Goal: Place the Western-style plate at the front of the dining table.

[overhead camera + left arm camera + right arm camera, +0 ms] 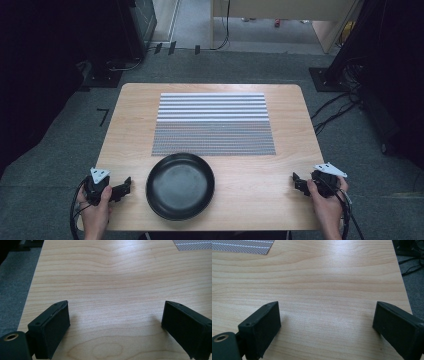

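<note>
Overhead light falls evenly on the wooden table [235, 200], while the floor and corners around it sink into deep darkness. The black plate [180, 186] carries a soft sheen near its rim. In both gripper views the tabletop shows a pale glare band and faint shadows beside the jaws; nearest edges blur slightly.
</note>
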A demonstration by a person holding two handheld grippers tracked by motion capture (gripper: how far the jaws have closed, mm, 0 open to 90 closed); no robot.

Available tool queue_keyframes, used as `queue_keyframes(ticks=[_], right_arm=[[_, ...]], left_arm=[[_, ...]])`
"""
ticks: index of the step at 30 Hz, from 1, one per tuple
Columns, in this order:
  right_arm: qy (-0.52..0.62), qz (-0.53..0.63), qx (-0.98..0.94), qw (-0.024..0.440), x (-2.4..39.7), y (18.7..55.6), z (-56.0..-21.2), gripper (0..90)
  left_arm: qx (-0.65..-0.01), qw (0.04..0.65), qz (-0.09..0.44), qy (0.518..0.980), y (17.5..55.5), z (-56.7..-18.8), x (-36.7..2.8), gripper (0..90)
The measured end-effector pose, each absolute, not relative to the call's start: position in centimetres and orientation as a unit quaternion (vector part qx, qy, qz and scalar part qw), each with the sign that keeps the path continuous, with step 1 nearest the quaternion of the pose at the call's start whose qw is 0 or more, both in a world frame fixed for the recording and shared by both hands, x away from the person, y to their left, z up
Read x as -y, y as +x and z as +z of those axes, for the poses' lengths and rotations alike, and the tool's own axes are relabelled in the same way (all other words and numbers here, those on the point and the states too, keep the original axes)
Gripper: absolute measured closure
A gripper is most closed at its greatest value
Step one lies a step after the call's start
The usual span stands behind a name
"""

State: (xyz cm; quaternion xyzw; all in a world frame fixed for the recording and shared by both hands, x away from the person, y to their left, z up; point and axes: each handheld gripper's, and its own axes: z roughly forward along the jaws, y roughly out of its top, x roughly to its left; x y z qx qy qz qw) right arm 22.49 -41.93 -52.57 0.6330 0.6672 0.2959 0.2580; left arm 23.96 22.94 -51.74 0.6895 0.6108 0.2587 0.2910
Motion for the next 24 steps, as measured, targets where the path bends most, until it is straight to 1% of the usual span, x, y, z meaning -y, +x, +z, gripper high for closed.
queue_keyframes(ticks=[4,5,7,9,14,18,19,24], right_arm=[[0.633,0.296,-0.668,0.258,41.9,22.5,-52.6,6.7],[0.632,0.301,-0.668,0.254,41.9,22.4,-52.4,11.9],[0.632,0.308,-0.664,0.256,41.8,22.4,-52.2,12.9],[0.625,0.323,-0.657,0.272,41.5,22.2,-51.4,13.2],[0.615,0.338,-0.653,0.284,40.8,22.0,-50.5,13.2],[0.612,0.354,-0.650,0.278,40.2,21.8,-50.0,13.2],[0.611,0.367,-0.648,0.268,40.0,21.7,-49.6,13.5],[0.605,0.388,-0.647,0.256,39.4,21.4,-48.8,13.6]], left_arm=[[-0.618,0.287,0.261,0.684,24.0,-51.7,-23.1,7.7],[-0.618,0.289,0.258,0.684,23.9,-51.6,-23.3,7.7],[-0.618,0.290,0.259,0.683,23.8,-51.4,-23.3,7.7],[-0.616,0.293,0.264,0.681,23.7,-51.0,-23.4,7.7],[-0.616,0.312,0.264,0.673,23.4,-49.8,-23.2,7.7],[-0.612,0.323,0.264,0.673,23.1,-49.0,-22.5,7.7],[-0.611,0.325,0.263,0.673,23.1,-48.7,-22.4,7.7],[-0.608,0.336,0.256,0.672,22.7,-47.9,-21.8,7.7]])
